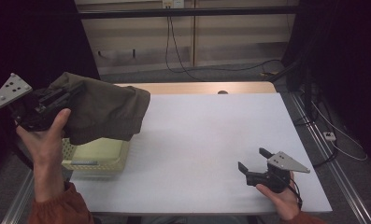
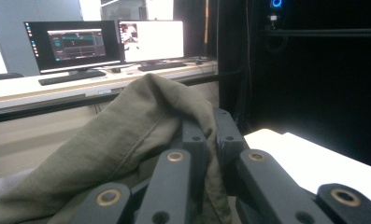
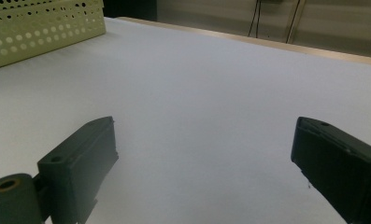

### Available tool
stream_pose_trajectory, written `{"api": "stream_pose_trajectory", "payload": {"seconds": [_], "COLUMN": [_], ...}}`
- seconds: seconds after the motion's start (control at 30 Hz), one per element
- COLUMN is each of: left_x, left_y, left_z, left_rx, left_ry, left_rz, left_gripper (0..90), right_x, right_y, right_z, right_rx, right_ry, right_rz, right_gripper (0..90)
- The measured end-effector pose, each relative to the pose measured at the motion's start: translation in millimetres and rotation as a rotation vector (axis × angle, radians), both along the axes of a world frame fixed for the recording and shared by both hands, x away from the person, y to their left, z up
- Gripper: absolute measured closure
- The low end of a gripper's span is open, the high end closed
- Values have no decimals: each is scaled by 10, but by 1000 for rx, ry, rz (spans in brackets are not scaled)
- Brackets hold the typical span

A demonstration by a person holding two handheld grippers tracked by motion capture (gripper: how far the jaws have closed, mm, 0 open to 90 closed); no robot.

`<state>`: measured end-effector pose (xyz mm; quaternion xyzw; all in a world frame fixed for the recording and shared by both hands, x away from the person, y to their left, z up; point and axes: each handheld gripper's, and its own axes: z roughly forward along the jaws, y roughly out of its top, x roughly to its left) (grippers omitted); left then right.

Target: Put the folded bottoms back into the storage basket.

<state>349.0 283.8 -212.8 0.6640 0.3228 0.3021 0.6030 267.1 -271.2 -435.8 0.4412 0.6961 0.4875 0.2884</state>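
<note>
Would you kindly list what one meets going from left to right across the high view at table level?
Left gripper, shut on the olive cloth → olive cloth, hanging above the basket → pale yellow-green basket at the table's left edge → bare white table → right gripper, jaws open and holding nothing.

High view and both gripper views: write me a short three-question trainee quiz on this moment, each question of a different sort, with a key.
1. True or false: the left gripper is shut on the olive-green cloth garment.
2. Multiple choice: the right gripper is
A) clamped on the garment
B) open, holding nothing, low over the white table top
C) inside the basket
3. Short answer: what stands on the table below the lifted garment?

Key:
1. True; fabric is pinched between the jaws in the left gripper view.
2. B.
3. A pale yellow perforated plastic basket.
</note>
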Motion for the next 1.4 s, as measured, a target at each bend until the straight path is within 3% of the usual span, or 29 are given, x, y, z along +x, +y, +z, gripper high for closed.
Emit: {"api": "stream_pose_trajectory", "payload": {"seconds": [0.43,0.57,1.4], "left_x": [15,39,475], "left_y": [229,305,511], "left_z": [-25,-53,-516], "left_rx": [4,-1,22], "left_ry": [34,61,230], "left_rz": [44,57,107], "left_gripper": [861,861,861], "right_x": [2,1,2], "right_y": [2,1,12], "right_z": [0,2,0], "right_rx": [0,-1,-3], "right_ry": [0,-1,0], "right_rz": [1,1,5], "right_gripper": [70,70,70]}}
